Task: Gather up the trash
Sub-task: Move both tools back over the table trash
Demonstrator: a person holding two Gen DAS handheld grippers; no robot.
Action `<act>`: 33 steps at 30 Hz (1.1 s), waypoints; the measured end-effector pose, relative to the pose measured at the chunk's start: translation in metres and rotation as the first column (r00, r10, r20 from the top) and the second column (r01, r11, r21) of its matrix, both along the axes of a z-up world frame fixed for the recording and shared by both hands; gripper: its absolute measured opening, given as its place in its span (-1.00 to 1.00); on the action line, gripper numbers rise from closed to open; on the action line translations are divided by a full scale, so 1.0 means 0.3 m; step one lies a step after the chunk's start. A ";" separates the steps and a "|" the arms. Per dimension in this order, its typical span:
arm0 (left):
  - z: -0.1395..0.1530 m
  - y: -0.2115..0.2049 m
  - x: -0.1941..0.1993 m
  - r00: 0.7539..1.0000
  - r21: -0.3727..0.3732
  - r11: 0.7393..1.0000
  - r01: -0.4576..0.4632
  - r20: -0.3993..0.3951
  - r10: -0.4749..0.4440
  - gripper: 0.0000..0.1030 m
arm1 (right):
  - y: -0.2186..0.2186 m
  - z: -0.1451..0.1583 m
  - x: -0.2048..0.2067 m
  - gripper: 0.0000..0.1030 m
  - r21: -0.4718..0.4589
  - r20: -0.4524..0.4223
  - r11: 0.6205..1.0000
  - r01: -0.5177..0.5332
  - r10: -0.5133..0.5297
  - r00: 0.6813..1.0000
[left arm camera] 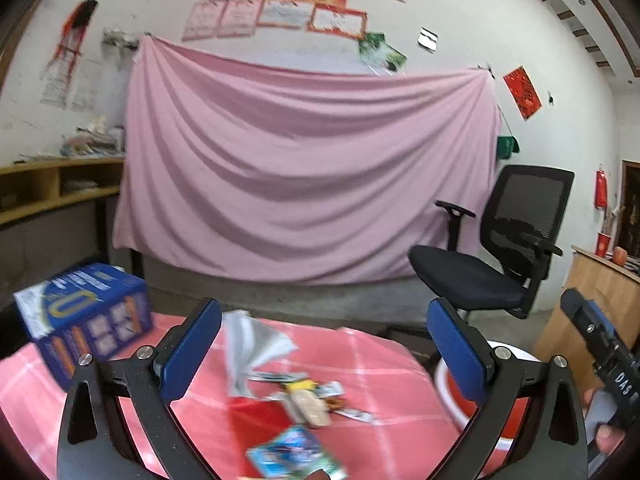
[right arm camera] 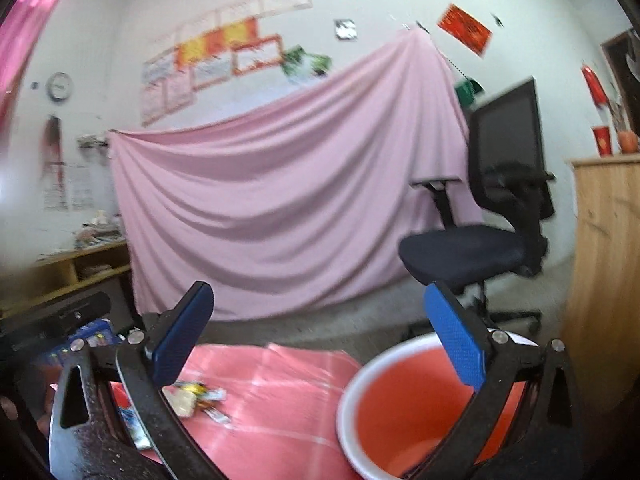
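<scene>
Both jaws stand wide apart with nothing between their blue pads: the left gripper (left arm camera: 324, 350) is raised over the table (left arm camera: 384, 364), and the right gripper (right arm camera: 320, 340) hangs partly over the red bucket (right arm camera: 360, 376). Taking the bucket as landmark, it stands at the table's right edge, white-rimmed, its visible inside bare. Left of the bucket, on the pink checked cloth, lies the trash pile (left arm camera: 308, 396): a beige snack bar among small wrappers, all blurred. Just nearer the camera than the pile is a blue-green packet (left arm camera: 292, 456), and beyond the pile a crumpled grey plastic bag (left arm camera: 252, 348) sticks up. Well left of the bucket, at the table's far left edge, sits a tilted blue carton (left arm camera: 88, 316). Behind the bucket, on the floor, stands a black office chair (left arm camera: 496, 248), with a pink sheet (left arm camera: 304, 168) hung on the wall behind it. A hand (left arm camera: 604, 424) shows just right of the bucket in the left wrist view, holding the other gripper.
</scene>
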State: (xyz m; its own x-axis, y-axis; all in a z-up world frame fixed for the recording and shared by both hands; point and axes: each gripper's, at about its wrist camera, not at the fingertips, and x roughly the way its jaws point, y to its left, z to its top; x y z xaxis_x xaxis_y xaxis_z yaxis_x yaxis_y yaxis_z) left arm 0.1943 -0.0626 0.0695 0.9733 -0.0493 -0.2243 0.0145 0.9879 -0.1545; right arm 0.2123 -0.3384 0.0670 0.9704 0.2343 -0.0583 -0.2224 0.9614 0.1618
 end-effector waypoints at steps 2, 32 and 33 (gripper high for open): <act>-0.009 0.040 -0.030 1.000 0.010 1.000 -0.026 0.015 0.026 0.95 | 0.041 0.006 -0.014 1.00 -0.011 0.030 1.000 -0.021 0.021 0.999; -0.263 0.235 0.083 0.897 -0.089 0.994 0.068 -0.432 -0.100 0.21 | 0.351 -0.252 0.232 0.81 -0.205 -0.467 0.926 -0.318 0.193 0.863; -0.269 0.234 0.092 0.887 -0.101 0.992 0.073 -0.448 -0.111 0.06 | 0.355 -0.263 0.246 0.78 -0.198 -0.491 0.922 -0.331 0.199 0.848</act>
State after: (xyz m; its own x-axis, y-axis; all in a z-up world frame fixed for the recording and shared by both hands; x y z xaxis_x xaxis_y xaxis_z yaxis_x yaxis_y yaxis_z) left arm 0.2220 0.0076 -0.0113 0.7573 -0.1700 -0.6306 0.0146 0.9697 -0.2438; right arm 0.2859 -0.2319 -0.0119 0.7212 0.3902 -0.5724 -0.4404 0.8960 0.0558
